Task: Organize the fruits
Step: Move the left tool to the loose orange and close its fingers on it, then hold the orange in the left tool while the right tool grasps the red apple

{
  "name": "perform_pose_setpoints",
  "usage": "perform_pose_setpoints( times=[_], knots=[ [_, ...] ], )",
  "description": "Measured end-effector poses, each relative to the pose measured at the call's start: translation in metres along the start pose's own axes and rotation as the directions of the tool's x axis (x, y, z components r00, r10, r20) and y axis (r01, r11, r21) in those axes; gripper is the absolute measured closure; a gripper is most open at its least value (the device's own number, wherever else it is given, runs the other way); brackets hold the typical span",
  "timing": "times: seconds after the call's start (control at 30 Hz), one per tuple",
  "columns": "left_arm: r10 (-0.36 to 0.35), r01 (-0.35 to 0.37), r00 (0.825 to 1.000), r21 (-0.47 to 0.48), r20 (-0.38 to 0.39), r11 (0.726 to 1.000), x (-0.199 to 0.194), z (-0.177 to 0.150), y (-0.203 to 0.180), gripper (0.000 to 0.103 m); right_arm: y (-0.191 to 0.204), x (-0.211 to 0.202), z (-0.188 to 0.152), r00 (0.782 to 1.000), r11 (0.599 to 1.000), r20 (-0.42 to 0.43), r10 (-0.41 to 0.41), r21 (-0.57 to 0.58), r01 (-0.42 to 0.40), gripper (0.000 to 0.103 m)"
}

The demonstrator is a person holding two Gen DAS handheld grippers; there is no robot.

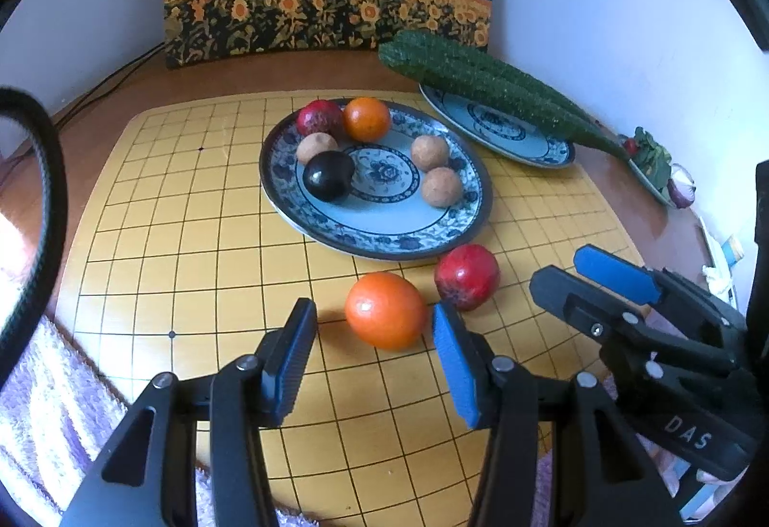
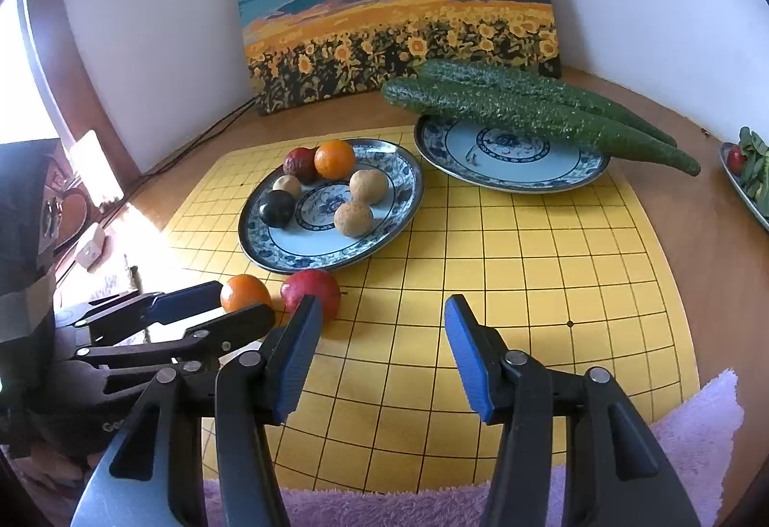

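Note:
An orange (image 1: 386, 310) and a red fruit (image 1: 466, 275) lie on the yellow grid board just in front of a blue-patterned plate (image 1: 384, 234). The plate holds a red fruit, an orange, a dark plum and three brown round fruits. My left gripper (image 1: 372, 342) is open, its fingers either side of the loose orange, not touching it. My right gripper (image 2: 379, 335) is open and empty over the board, right of the red fruit (image 2: 310, 290) and orange (image 2: 245, 291). The right gripper also shows in the left wrist view (image 1: 584, 275).
A second patterned plate (image 2: 509, 176) at the back right carries two long green cucumbers (image 2: 538, 114). A sunflower painting (image 2: 399, 8) leans on the wall. A dish of greens (image 2: 750, 176) sits far right. A purple fuzzy cloth (image 2: 697, 421) lies along the near edge.

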State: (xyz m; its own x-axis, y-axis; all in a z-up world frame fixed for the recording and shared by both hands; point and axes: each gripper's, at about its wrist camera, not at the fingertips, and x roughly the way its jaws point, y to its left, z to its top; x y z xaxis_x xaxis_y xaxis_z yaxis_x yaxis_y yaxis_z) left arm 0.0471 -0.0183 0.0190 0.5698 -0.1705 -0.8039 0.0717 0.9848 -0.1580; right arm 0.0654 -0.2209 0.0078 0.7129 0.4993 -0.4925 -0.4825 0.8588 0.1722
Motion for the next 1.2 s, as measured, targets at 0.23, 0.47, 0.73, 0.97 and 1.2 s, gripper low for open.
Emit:
perform_pose_setpoints(
  times=[0.23, 0.47, 0.73, 0.97, 1.2],
  knots=[
    [0.025, -0.025, 1.000, 0.013, 0.013, 1.000, 0.002, 0.000, -0.002, 0.056, -0.002, 0.002, -0.002, 1.000, 1.000, -0.009, 0.008, 0.009, -0.008, 0.049],
    [-0.025, 0.025, 1.000, -0.006, 0.017, 1.000, 0.000, 0.001, 0.002, 0.067, -0.003, 0.004, -0.005, 1.000, 1.000, -0.018, 0.015, 0.019, -0.015, 0.049],
    [0.011, -0.009, 0.999, -0.041, 0.048, 0.999, -0.011, 0.004, 0.018, 0.067, 0.001, 0.006, -0.001, 0.999, 1.000, -0.022, 0.023, 0.014, -0.023, 0.049],
    [0.028, -0.023, 0.998, -0.093, 0.049, 0.995, -0.014, 0.003, 0.036, 0.067, 0.014, 0.010, 0.001, 0.999, 0.999, -0.034, 0.040, -0.018, -0.041, 0.049],
    [0.033, -0.027, 0.999, -0.125, 0.041, 0.992, -0.013, 0.001, 0.046, 0.067, 0.030, 0.020, 0.002, 0.997, 0.997, -0.052, 0.054, -0.050, -0.057, 0.049]
  ],
)
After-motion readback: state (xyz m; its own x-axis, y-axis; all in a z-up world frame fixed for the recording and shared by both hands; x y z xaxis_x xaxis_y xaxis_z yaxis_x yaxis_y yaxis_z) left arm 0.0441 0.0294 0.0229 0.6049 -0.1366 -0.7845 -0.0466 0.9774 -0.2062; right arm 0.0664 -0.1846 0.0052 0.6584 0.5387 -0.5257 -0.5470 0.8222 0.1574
